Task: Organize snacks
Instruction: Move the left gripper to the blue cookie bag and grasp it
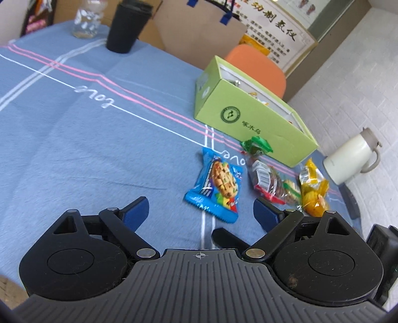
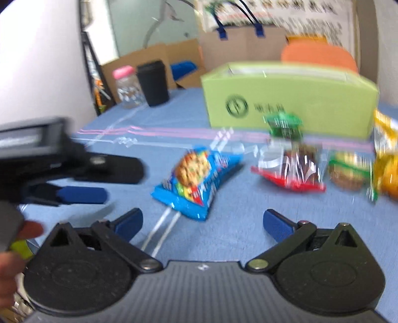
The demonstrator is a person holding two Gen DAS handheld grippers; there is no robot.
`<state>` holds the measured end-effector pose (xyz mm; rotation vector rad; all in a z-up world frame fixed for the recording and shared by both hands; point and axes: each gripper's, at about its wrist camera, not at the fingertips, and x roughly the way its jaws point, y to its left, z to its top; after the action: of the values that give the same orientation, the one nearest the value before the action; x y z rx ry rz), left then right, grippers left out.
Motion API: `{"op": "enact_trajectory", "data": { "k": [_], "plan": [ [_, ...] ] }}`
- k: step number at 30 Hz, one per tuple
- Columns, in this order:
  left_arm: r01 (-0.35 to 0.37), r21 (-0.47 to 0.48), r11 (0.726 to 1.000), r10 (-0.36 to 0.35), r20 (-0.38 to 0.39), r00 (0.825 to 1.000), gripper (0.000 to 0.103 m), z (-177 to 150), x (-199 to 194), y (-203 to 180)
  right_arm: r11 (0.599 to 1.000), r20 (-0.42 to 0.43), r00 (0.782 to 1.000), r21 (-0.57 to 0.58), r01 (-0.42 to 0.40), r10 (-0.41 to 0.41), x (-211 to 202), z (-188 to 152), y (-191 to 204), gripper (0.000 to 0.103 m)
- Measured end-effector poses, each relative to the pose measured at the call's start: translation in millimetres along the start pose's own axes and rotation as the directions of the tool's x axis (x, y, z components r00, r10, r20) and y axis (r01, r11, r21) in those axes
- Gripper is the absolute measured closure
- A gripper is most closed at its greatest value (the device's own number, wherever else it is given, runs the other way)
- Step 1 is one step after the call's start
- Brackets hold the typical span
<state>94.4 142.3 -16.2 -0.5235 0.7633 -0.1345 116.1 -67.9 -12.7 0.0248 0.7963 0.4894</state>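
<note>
Left wrist view shows my left hand-held gripper (image 1: 201,211) with its blue pads spread wide and nothing between them, hovering over the desk (image 1: 74,154) with its blue cloth. Just ahead of it lies a blue cookie packet (image 1: 216,185), flat on the cloth. To that packet's right sit a clear packet of brown biscuits with a red edge (image 1: 267,183), a small green-trimmed biscuit pack (image 1: 292,188) and a yellow snack bag (image 1: 312,191), close together in a row. A green candy wrapper (image 1: 256,146) rests against the front wall of the open light-green box (image 1: 248,114), which stands behind the row; something lies inside the box, too hidden to name. A black cup (image 1: 126,27) and a clear jar (image 1: 85,21) stand at the far edge of the desk.

Right wrist view is blurred. My right hand-held gripper (image 2: 202,221) is also wide apart and empty, aimed at the blue cookie packet (image 2: 196,179). The left hand-held gripper (image 2: 99,182) reaches in from the left side, with my fingers (image 2: 29,229) visible below it.
</note>
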Motion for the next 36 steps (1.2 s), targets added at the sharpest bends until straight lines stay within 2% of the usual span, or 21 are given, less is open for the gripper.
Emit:
{"op": "enact_trajectory", "data": {
  "k": [3,7,8,13,17,21,29,36],
  "plan": [
    [0.008,0.016,1.000,-0.008,0.023,1.000,0.023,-8.3,-12.9,-2.4,0.999,0.015,1.000,-0.049,0.019,-0.018,-0.8,-5.2,5.5,0.001],
    [0.004,0.040,0.999,-0.005,0.044,0.999,0.023,-19.2,-26.3,-5.1,0.982,-0.032,0.995,-0.166,0.091,-0.097,4.7,-6.2,24.0,0.001],
    [0.011,0.040,0.999,-0.013,0.046,0.999,0.023,-21.7,-29.1,-4.3,0.982,-0.030,0.994,-0.165,0.094,-0.101,3.1,-5.7,25.5,0.001],
    [0.039,0.044,0.998,-0.041,0.059,0.997,0.022,-29.2,-40.9,1.4,0.988,0.085,0.994,-0.128,0.085,-0.075,-28.3,-2.8,33.2,0.001],
    [0.053,0.040,0.998,-0.056,0.058,0.997,0.022,-32.4,-43.7,6.8,0.986,0.099,0.991,-0.131,0.106,-0.094,-37.8,-2.4,38.6,0.001],
    [0.059,0.034,0.998,-0.061,0.056,0.997,0.021,-31.9,-43.1,10.8,0.990,0.095,0.992,-0.111,0.088,-0.077,-40.8,-3.6,38.3,0.001],
    [0.083,-0.017,0.996,-0.082,0.061,0.995,0.020,-16.7,-36.3,21.0,0.974,0.123,0.990,-0.204,0.095,-0.071,-37.5,13.8,53.3,0.001],
    [0.042,0.016,0.999,-0.043,0.095,0.995,0.020,22.8,-32.1,25.7,0.979,0.104,0.993,-0.187,0.080,-0.061,-21.9,19.2,40.1,0.000]
  ]
}}
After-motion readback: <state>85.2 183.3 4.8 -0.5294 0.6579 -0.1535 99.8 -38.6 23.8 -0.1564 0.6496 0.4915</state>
